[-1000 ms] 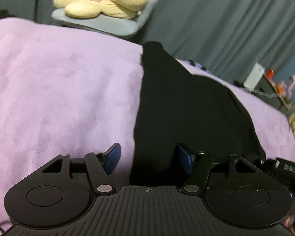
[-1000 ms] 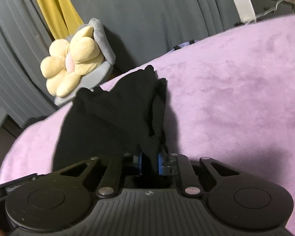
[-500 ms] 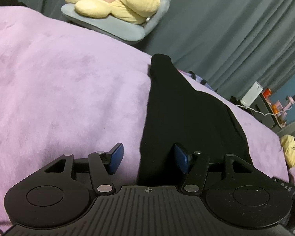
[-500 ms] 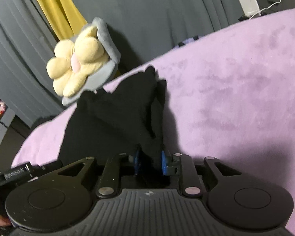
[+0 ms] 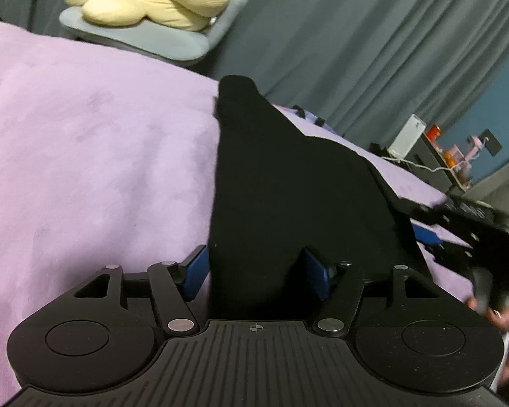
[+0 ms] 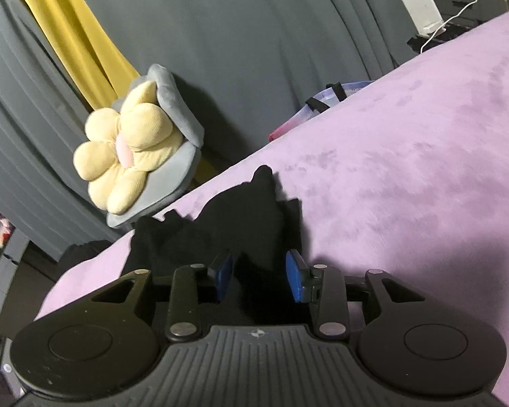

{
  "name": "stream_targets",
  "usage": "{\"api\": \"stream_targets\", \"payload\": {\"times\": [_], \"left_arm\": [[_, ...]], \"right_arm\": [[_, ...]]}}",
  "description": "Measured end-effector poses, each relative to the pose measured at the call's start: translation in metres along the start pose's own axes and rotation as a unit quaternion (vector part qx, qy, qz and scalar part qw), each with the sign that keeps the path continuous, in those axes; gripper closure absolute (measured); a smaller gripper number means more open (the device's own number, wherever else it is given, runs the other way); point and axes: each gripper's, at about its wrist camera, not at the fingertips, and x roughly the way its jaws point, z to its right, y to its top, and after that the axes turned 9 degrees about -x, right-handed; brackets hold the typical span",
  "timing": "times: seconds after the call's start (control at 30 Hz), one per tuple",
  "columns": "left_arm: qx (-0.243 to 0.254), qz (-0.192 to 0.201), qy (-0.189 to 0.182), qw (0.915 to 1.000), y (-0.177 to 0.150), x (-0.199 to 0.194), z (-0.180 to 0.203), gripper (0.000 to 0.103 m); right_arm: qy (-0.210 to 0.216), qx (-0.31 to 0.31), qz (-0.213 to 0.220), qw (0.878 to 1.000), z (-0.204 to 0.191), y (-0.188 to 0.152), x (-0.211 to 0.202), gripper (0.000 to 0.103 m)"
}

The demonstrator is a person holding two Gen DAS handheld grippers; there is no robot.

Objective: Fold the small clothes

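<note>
A small black garment (image 5: 288, 183) lies flat on the purple blanket (image 5: 91, 156), narrowing to a point at its far end. Its near edge lies between the blue pads (image 5: 196, 269) of my left gripper (image 5: 257, 271), whose jaws are opening and not pressing on the cloth. In the right wrist view the same garment (image 6: 241, 217) lies bunched on the blanket (image 6: 407, 176), a fold of it loose between the jaws of my right gripper (image 6: 259, 276), which are opening too. The left wrist view shows the right gripper (image 5: 417, 218) at the garment's right edge, a hand (image 5: 502, 315) behind it.
A yellow flower cushion on a grey pad (image 5: 152, 3) (image 6: 132, 156) rests against dark grey curtains (image 5: 356, 51) beyond the bed's far edge. A yellow curtain strip (image 6: 68, 34) hangs behind. A white device (image 6: 419, 3) and cluttered shelves (image 5: 451, 159) stand past the bed's right side.
The right gripper's jaws have parted and let go of the black fold, and the gripper has drawn back from the garment. The left jaws stand a little wider.
</note>
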Motion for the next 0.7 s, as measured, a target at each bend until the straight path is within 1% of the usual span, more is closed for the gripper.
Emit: {"api": "stream_targets", "payload": {"times": [0.1, 0.13, 0.17, 0.2, 0.23, 0.3, 0.33, 0.37, 0.43, 0.47, 0.53, 0.6, 0.67, 0.7], "left_arm": [[-0.018, -0.004, -0.01, 0.9998, 0.007, 0.006, -0.003, 0.034], [-0.027, -0.005, -0.014, 0.9995, 0.008, 0.007, -0.005, 0.034], [-0.034, -0.006, -0.018, 0.9992, 0.01, 0.008, -0.007, 0.035], [-0.043, -0.008, -0.022, 0.9988, 0.011, 0.01, -0.009, 0.035], [-0.049, -0.01, -0.026, 0.9984, 0.012, 0.011, -0.011, 0.037], [-0.053, -0.01, -0.031, 0.9981, 0.015, 0.012, -0.014, 0.04], [-0.052, -0.012, -0.034, 0.998, 0.015, 0.012, -0.016, 0.04], [-0.052, -0.012, -0.036, 0.9979, 0.015, 0.012, -0.016, 0.04], [-0.048, -0.012, -0.036, 0.9981, 0.013, 0.011, -0.016, 0.04], [-0.045, -0.013, -0.037, 0.9982, 0.012, 0.01, -0.016, 0.04], [-0.037, -0.018, -0.039, 0.9984, 0.011, 0.007, -0.017, 0.04], [-0.033, -0.03, -0.044, 0.9981, 0.01, 0.003, -0.018, 0.04], [-0.023, -0.039, -0.049, 0.9978, 0.009, -0.003, -0.018, 0.039], [-0.019, -0.043, -0.054, 0.9974, 0.007, -0.007, -0.02, 0.039]], "right_arm": [[-0.002, -0.003, -0.012, 1.0, -0.002, 0.008, 0.021, 0.068], [0.0, -0.011, -0.007, 1.0, -0.005, 0.008, 0.023, 0.072], [0.002, -0.025, -0.002, 1.0, -0.01, 0.009, 0.024, 0.09], [0.013, -0.034, 0.004, 0.999, -0.014, 0.011, 0.023, 0.093], [0.028, -0.032, 0.023, 0.999, -0.014, 0.012, 0.018, 0.093], [0.072, 0.014, 0.05, 0.996, -0.001, 0.012, 0.011, 0.093], [0.081, 0.045, 0.053, 0.994, 0.009, 0.01, 0.012, 0.093], [0.061, 0.054, 0.045, 0.996, 0.014, 0.008, 0.016, 0.093], [0.002, 0.016, 0.005, 1.0, 0.013, 0.002, 0.027, 0.091], [-0.001, 0.001, -0.002, 1.0, 0.012, -0.002, 0.027, 0.089], [0.005, 0.006, 0.002, 1.0, 0.01, -0.004, 0.014, 0.083], [0.01, 0.005, -0.005, 1.0, 0.012, -0.009, -0.002, 0.071], [0.01, -0.007, -0.003, 1.0, 0.015, -0.022, -0.024, 0.065], [0.019, -0.007, -0.005, 1.0, 0.018, -0.03, -0.034, 0.064]]}}
